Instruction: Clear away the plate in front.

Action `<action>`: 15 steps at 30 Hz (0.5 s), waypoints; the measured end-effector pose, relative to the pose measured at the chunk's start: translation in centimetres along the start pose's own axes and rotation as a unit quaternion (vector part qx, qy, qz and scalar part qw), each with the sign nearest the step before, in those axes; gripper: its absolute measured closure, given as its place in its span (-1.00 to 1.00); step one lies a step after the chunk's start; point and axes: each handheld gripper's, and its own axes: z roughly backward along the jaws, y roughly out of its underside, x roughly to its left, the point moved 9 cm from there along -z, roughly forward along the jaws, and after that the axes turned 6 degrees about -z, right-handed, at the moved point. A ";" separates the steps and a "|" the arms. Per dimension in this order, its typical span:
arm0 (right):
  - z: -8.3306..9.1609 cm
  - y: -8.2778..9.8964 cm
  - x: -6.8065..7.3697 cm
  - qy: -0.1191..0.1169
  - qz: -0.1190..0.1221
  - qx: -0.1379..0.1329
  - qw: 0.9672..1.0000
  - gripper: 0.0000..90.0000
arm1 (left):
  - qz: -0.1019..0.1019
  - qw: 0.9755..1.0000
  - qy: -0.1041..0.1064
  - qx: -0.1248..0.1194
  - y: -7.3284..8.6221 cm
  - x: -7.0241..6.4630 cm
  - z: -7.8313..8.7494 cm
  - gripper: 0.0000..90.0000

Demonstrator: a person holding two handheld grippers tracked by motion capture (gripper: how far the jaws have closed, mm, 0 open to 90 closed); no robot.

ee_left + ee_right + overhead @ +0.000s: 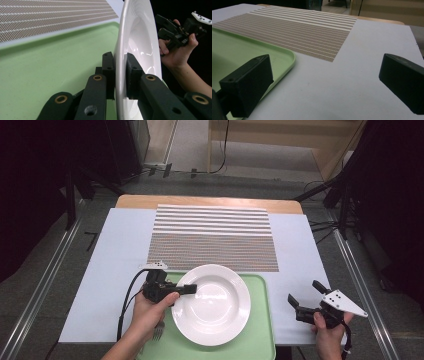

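A person's left hand [150,312] is holding the left gripper [189,289], whose jaws are clamping the near-left rim of a white deep plate [212,305] over a pale green tray [257,330]. Just beyond that gripper, a brown-and-white striped placemat [212,237] is lying flat on the white table cover [115,265]. Below the left hand, the tines of a fork [158,334] are peeking out at the tray's edge. Well to the right of the plate, the right hand [330,335] is holding the right gripper [306,297] off the tray, its jaws standing wide apart over the bare cover.
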 end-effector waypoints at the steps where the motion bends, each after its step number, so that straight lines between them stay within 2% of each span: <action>1: 0.0 0.0 0.0 0.000 0.000 0.000 1.000 -1.00 | -0.001 1.000 0.000 0.002 0.1 0.0 0.0 0.79; 6: 0.0 0.0 0.0 0.000 -0.002 0.002 1.000 -1.00 | 0.012 1.000 0.009 0.009 0.7 -0.3 0.0 0.78; 10: 0.0 0.0 0.0 0.001 -0.002 0.002 1.000 -1.00 | 0.009 1.000 0.013 0.019 1.2 -0.4 0.0 0.78; 15: 0.0 0.1 0.0 0.001 -0.002 0.003 1.000 -1.00 | 0.015 0.999 0.024 0.032 2.0 -0.4 -0.2 0.78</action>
